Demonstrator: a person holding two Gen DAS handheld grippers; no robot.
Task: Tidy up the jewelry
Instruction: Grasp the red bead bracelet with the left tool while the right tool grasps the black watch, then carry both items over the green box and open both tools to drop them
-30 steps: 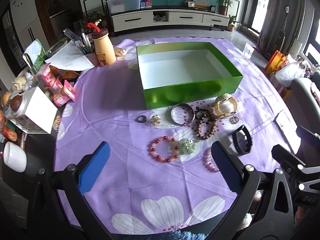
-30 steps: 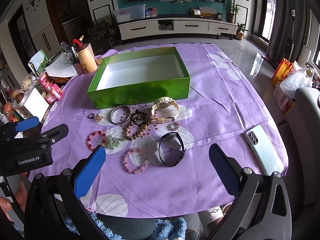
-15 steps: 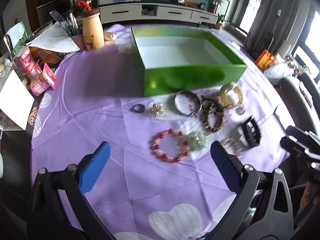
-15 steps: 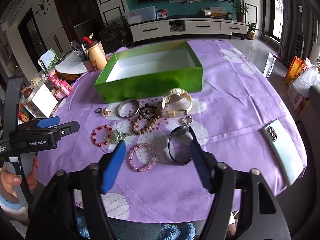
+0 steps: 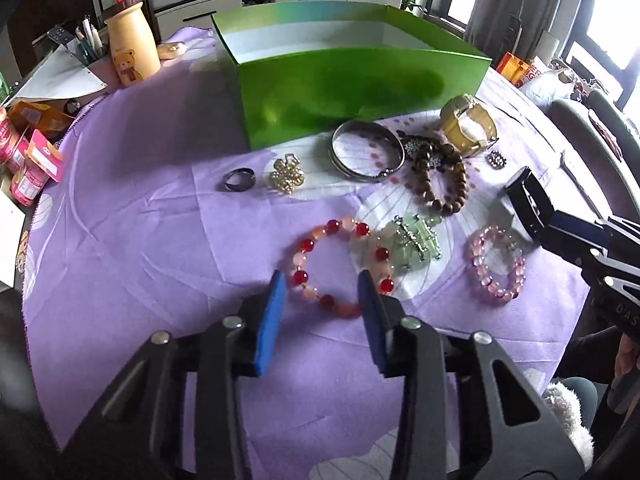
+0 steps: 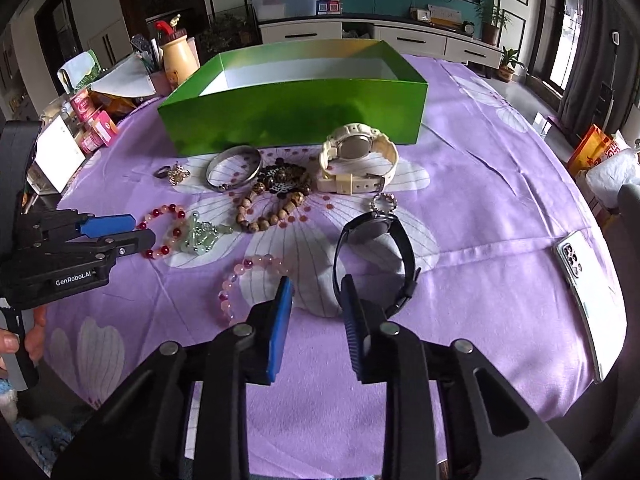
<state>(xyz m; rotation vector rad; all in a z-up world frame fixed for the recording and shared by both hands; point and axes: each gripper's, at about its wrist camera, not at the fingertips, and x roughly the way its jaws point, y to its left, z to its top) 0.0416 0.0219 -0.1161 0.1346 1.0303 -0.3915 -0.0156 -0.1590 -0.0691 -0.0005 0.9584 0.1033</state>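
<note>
A purple flowered cloth (image 6: 500, 216) covers the table, with an open green box (image 6: 296, 120) at its far side and the jewelry laid out in front of it. From the left lie a dark ring (image 5: 239, 179), a gold charm (image 5: 286, 173), a silver bangle (image 5: 367, 150), a brown bead bracelet (image 5: 442, 184) and a cream watch (image 6: 358, 158). Nearer the person lie a red bead bracelet (image 5: 340, 266), a pale green pendant (image 5: 416, 242), a pink bead bracelet (image 5: 496, 264) and a black watch (image 6: 374, 254). A phone (image 6: 584, 284) lies far right.

The left gripper (image 5: 322, 286) has just been closing; its fingers stand partly spread, either side of the red bead bracelet's near edge, not pressing it. The right gripper (image 6: 316, 294) has also been closing, its fingers partly spread between the pink bead bracelet and the black watch, gripping nothing.
</note>
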